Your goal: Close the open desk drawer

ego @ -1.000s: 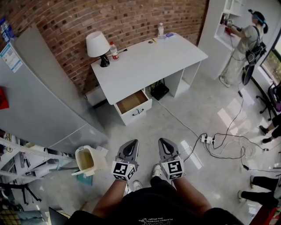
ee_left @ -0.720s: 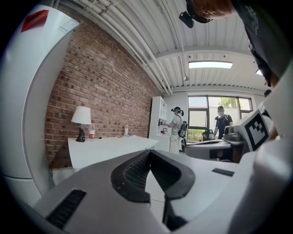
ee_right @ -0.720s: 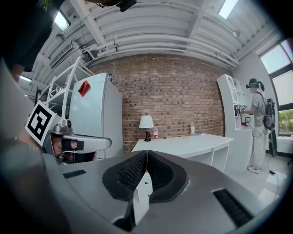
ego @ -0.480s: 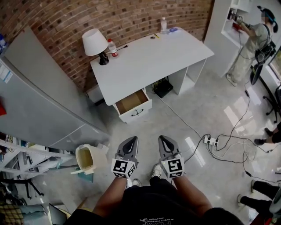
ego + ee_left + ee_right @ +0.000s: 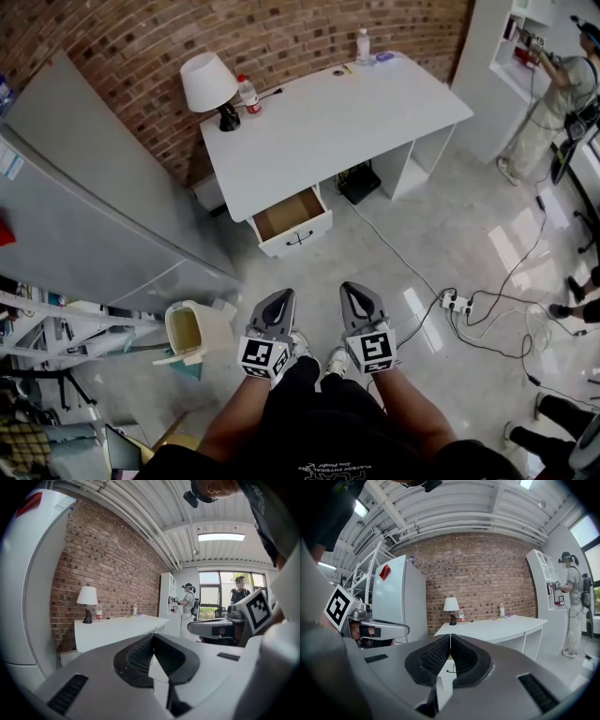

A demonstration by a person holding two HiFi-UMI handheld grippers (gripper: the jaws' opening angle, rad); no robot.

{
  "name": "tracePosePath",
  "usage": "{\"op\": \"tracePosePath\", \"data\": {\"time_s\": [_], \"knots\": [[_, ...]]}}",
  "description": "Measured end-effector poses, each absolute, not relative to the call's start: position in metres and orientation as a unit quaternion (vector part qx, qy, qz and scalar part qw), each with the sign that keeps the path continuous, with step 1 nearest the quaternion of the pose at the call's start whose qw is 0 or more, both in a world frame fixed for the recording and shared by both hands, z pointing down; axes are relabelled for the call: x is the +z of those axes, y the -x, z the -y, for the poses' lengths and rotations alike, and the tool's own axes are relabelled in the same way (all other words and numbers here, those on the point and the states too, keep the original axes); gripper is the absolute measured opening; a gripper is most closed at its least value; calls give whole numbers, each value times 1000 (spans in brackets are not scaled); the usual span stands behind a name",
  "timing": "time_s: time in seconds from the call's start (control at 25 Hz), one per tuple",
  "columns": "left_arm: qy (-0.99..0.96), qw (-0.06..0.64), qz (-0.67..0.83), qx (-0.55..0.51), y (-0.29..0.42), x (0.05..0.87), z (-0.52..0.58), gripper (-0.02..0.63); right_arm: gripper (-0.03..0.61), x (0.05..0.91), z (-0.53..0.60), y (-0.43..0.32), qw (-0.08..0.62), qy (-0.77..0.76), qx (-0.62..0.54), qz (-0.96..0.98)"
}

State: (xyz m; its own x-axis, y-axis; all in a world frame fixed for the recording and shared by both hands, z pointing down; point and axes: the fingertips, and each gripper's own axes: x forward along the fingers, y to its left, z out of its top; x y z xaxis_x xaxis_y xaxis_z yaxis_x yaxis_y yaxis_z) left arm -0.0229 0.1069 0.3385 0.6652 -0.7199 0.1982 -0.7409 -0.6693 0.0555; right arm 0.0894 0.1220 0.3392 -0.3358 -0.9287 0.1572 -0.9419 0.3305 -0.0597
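Clearly the closing has not begun: the drawer stands pulled out under the lamp end of the desk, its wooden inside showing and seemingly bare, its white front carrying a dark handle. The left tongs and right tongs are held low, side by side in front of the person, well apart from the drawer across open floor. Each gripper view shows its ribbed pads pressed together with nothing between them.

The step in hand is the approach, I judge. The walk should go straight at the drawer front. A cable trails over the floor to the right of that line and a bin sits to the left, so the path between them looks safest.

No grasp seems needed. The tongs can stay pressed together, with one blunt tip set flat on the front panel just beside the handle, near the middle of its width. A push off to one end would likely skew the drawer on its runners. The push should run level and square toward the brick wall, easing off as the front nears the desk's edge so it does not slam.
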Motion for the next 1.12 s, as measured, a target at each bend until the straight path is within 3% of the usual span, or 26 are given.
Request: {"op": "tracePosePath", "data": {"time_s": [1.12], "knots": [[-921, 90, 373, 66, 54, 361, 30, 8, 28, 355, -2, -29, 87, -567, 70, 816]]}}
